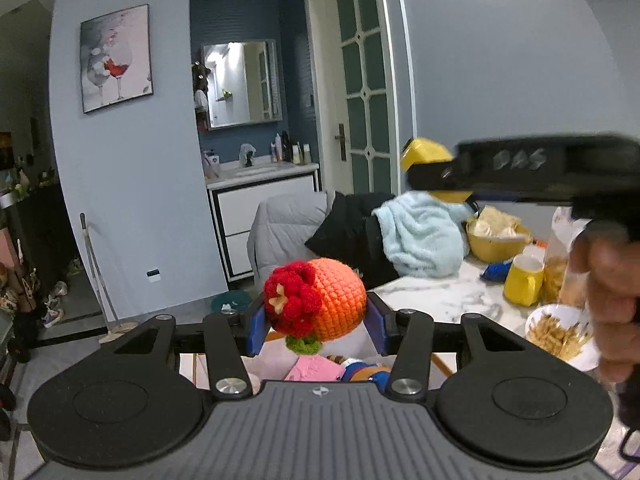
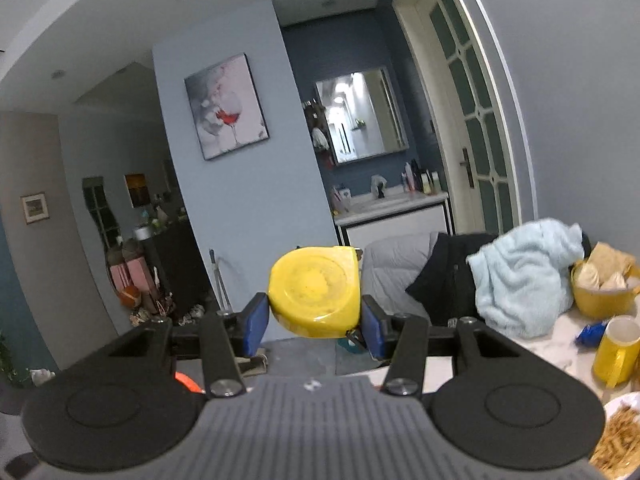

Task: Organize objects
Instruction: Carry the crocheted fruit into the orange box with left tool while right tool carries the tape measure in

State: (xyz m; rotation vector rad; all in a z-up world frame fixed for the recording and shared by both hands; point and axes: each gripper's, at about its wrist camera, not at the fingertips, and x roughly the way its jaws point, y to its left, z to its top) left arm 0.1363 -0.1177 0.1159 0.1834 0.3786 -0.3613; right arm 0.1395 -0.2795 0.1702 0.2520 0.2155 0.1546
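While both grippers are being carried high above the marble worktop (image 1: 436, 300), each one is gripping its own item. The left gripper (image 1: 318, 322) is clenching a crocheted orange ball (image 1: 332, 300) with a red knitted flower on its face and a green tuft beneath, and the blue pads (image 1: 258, 328) are pressing into the yarn from both sides. The right gripper (image 2: 314, 320) is grasping a yellow tape measure (image 2: 314, 292) across its flat case, its round face turning toward the camera; the left wrist view is showing that same tape measure (image 1: 426, 154) hanging higher than the ball and off to the right.

Neither item is touching the worktop. Along its far edge a pale blue towel (image 2: 524, 272) is lying heaped beside a yellow bowl (image 2: 604, 300), a yellow mug (image 2: 616, 352) is standing nearer, and a plate of snacks (image 2: 620, 436) is sitting at the near right corner. Something pink is showing below the left gripper, too hidden to identify.

Judging from this, the step in hand is carrying both items to where they belong. Doing it well probably means keeping the soft ball squeezed evenly so it is not slipping out, holding the two grippers well apart, and lowering each item to a bare patch away from the mug and plate.
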